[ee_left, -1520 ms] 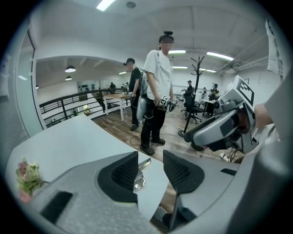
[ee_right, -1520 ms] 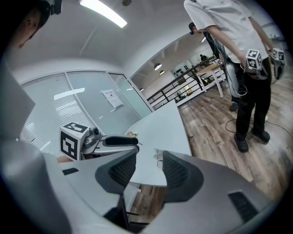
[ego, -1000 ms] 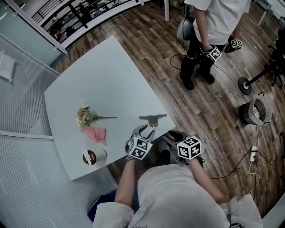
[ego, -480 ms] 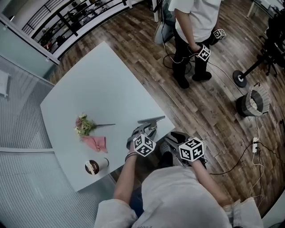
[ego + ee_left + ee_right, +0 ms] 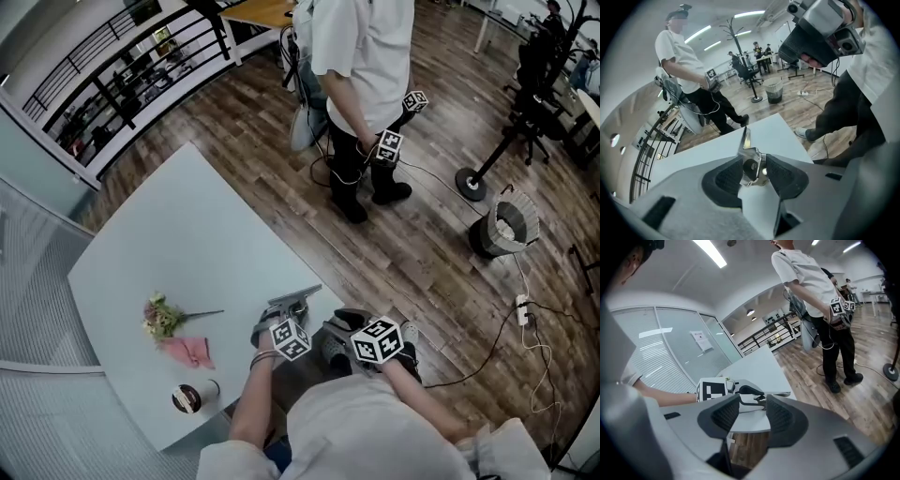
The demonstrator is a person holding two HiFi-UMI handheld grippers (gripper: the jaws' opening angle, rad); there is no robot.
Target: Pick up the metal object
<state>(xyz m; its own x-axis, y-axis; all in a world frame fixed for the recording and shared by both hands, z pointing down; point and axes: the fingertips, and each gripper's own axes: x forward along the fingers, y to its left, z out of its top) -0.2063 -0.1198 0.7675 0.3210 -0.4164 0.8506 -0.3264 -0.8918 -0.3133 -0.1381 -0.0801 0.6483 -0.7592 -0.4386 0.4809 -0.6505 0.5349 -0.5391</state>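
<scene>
The metal object [image 5: 749, 161], a shiny flat piece with a thin blade-like end, sits between the two black pads of my left gripper [image 5: 752, 169], which is shut on it. In the head view the metal object [image 5: 293, 298] is at the near corner of the white table [image 5: 187, 225], with the left gripper [image 5: 280, 313] right behind it. My right gripper [image 5: 337, 334] hovers beside it, off the table's edge, open with nothing between its jaws. From the right gripper [image 5: 752, 416] view I see the left gripper's marker cube [image 5: 712, 391] and the metal object [image 5: 779, 393].
A small bunch of flowers [image 5: 159, 317], a pink napkin [image 5: 187, 350] and a paper cup [image 5: 187, 397] lie on the table's left part. A person [image 5: 361, 56] with two grippers stands on the wood floor beyond the table. A wire basket [image 5: 504, 225] and cables are at right.
The head view has tilted, so table and standing person sit lower in frame. My left gripper stays at the metal object by the table corner; the right gripper keeps beside it.
</scene>
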